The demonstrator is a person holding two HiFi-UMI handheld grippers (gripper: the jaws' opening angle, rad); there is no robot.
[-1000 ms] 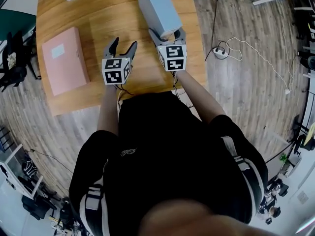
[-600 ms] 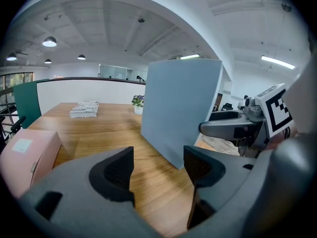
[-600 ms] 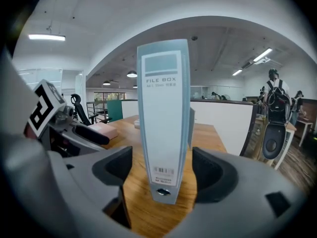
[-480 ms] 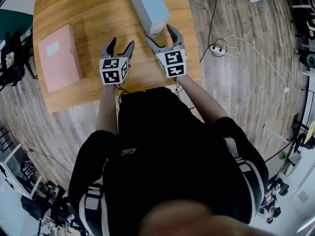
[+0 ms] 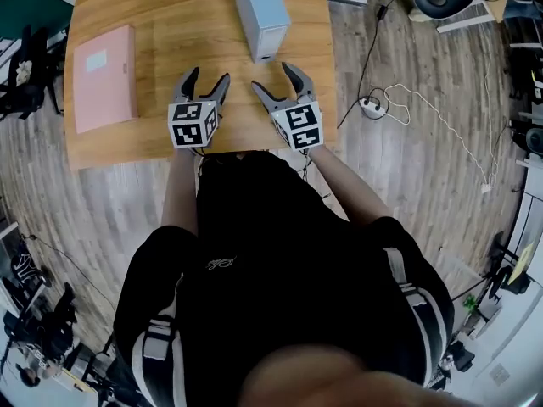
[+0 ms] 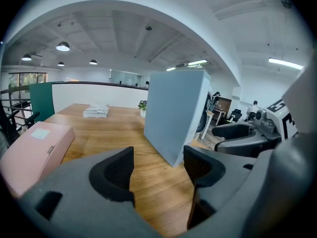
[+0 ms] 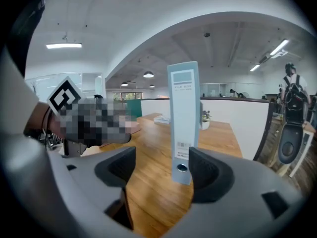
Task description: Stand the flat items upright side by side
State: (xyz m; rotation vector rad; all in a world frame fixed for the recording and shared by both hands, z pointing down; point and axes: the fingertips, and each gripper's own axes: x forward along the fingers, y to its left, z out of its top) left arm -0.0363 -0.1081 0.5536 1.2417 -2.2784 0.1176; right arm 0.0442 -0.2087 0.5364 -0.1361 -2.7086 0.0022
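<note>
A light blue binder (image 5: 260, 11) stands upright on the wooden table (image 5: 170, 32), its spine (image 7: 184, 123) facing me. My right gripper (image 5: 273, 76) is open just short of its near end. Its jaws have just been closing a little, with nothing between them; in the right gripper view the binder shows beyond the right gripper (image 7: 161, 167). A pink binder (image 5: 103, 76) lies flat at the table's left. My left gripper (image 5: 206, 79) hangs open and empty between the two binders, near the front edge. The left gripper view shows the left gripper (image 6: 158, 165), blue binder (image 6: 176, 113) and pink binder (image 6: 32, 150).
A small white stack (image 6: 96, 110) lies at the table's far end, near a small potted plant. The table's right edge runs just past the blue binder. On the floor to the right lie a white cable and socket (image 5: 373, 104).
A second ago my right gripper's jaws were around the blue binder's near end; they have drawn back off it. Both grippers have come back toward the table's near edge.
</note>
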